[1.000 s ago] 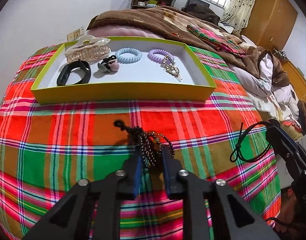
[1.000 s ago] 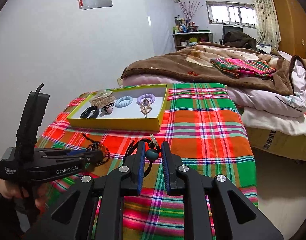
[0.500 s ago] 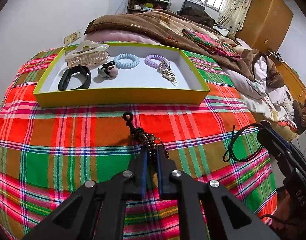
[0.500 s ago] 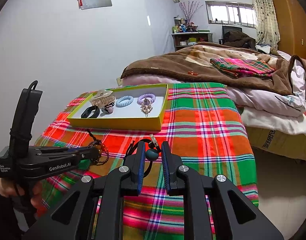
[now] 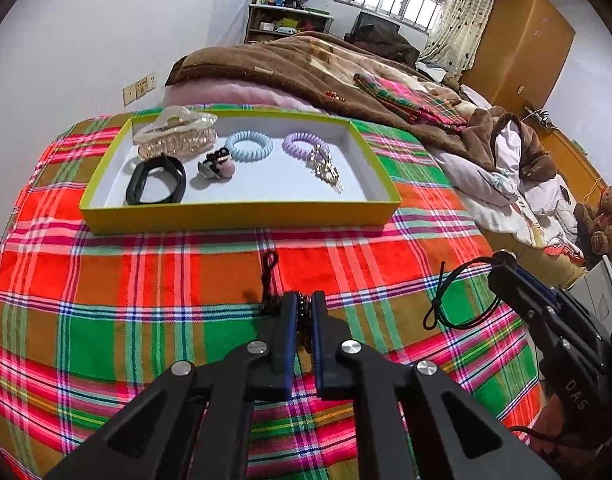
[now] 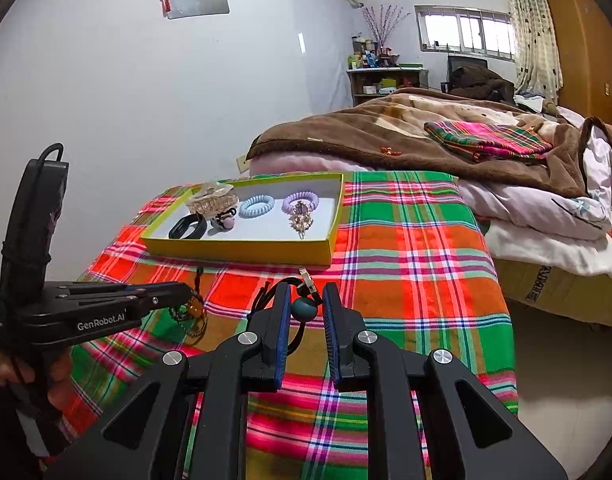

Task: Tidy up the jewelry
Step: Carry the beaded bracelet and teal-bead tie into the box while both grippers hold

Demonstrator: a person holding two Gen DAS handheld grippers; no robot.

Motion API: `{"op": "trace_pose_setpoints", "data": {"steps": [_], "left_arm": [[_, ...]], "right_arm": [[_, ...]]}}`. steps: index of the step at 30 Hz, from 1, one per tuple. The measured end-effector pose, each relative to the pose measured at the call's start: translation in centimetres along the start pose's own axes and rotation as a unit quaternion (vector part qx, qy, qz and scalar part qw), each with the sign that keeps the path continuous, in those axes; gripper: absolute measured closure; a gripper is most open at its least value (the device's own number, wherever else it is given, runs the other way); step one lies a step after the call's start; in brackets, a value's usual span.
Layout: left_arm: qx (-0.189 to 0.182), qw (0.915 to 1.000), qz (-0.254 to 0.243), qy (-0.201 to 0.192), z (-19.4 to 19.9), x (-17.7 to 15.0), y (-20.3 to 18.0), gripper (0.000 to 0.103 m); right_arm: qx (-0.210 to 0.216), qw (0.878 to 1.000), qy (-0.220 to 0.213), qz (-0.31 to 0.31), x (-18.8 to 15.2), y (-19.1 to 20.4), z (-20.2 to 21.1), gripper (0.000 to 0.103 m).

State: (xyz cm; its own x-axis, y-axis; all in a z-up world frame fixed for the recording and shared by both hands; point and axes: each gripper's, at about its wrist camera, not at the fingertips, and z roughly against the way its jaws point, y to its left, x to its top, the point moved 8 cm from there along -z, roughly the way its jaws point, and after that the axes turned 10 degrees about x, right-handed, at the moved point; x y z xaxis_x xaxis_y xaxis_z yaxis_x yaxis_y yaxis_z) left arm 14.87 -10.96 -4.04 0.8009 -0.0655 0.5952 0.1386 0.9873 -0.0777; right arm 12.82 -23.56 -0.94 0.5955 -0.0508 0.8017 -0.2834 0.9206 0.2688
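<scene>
A yellow-rimmed box [image 5: 242, 212] [image 6: 242, 249] on the plaid cloth holds a clear claw clip [image 5: 176, 136], a black band [image 5: 156, 180], a small pink clip [image 5: 218, 165], a blue coil tie [image 5: 249, 146], a purple coil tie [image 5: 305, 147] and a gold brooch [image 5: 326, 168]. My left gripper [image 5: 302, 308] is shut on a dark beaded bracelet [image 5: 303, 320], which also shows in the right wrist view [image 6: 188, 312], lifted just off the cloth. My right gripper [image 6: 304, 300] is shut on a black cord necklace with a teal bead [image 6: 304, 309]; its cord [image 5: 446, 300] dangles in the left wrist view.
The plaid cloth [image 5: 106, 280] covers the bed end. A brown blanket [image 6: 386, 136] and folded plaid cloth [image 6: 490, 140] lie behind the box. Piled bedding [image 6: 546, 208] is to the right. A white wall stands to the left.
My left gripper has closed tighter on the beaded bracelet and lifted it; the box now looks nearer. My right gripper has stayed still with the cord necklace.
</scene>
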Motion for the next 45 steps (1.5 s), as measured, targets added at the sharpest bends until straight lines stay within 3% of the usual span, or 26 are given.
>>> {"op": "trace_pose_setpoints", "data": {"steps": [12,22,24,26,36,42,44,45], "left_arm": [[-0.018,0.9996,-0.003,-0.023,1.5,2.4,0.8,0.100],[-0.062,0.9980,0.007,0.011,-0.2,0.4,0.7,0.096],[-0.040,0.9991,0.004,0.015,-0.9,0.1,0.8,0.072],[-0.036,0.9990,0.009,0.024,-1.6,-0.2,0.8,0.062],[0.019,0.9987,-0.007,0.048,-3.3,-1.5,0.6,0.058],[0.026,0.9986,-0.011,0.045,-3.4,-1.8,0.7,0.058],[0.031,0.9985,-0.014,0.042,-3.4,-1.9,0.7,0.061],[0.031,0.9986,-0.014,0.042,-3.3,-1.9,0.7,0.067]], "right_arm": [[-0.001,1.000,-0.007,0.003,1.6,0.7,-0.5,0.086],[-0.001,1.000,0.002,-0.004,1.1,0.5,-1.2,0.086],[-0.001,1.000,0.003,-0.005,1.0,0.4,-1.2,0.086],[-0.001,1.000,0.003,-0.006,1.0,0.3,-1.3,0.086],[0.004,1.000,0.004,-0.008,0.7,0.4,-1.5,0.087],[0.005,1.000,0.002,-0.007,0.7,0.5,-1.4,0.087],[0.004,1.000,0.002,-0.008,0.7,0.5,-1.3,0.087],[0.004,1.000,0.002,-0.008,0.7,0.5,-1.4,0.087]]}}
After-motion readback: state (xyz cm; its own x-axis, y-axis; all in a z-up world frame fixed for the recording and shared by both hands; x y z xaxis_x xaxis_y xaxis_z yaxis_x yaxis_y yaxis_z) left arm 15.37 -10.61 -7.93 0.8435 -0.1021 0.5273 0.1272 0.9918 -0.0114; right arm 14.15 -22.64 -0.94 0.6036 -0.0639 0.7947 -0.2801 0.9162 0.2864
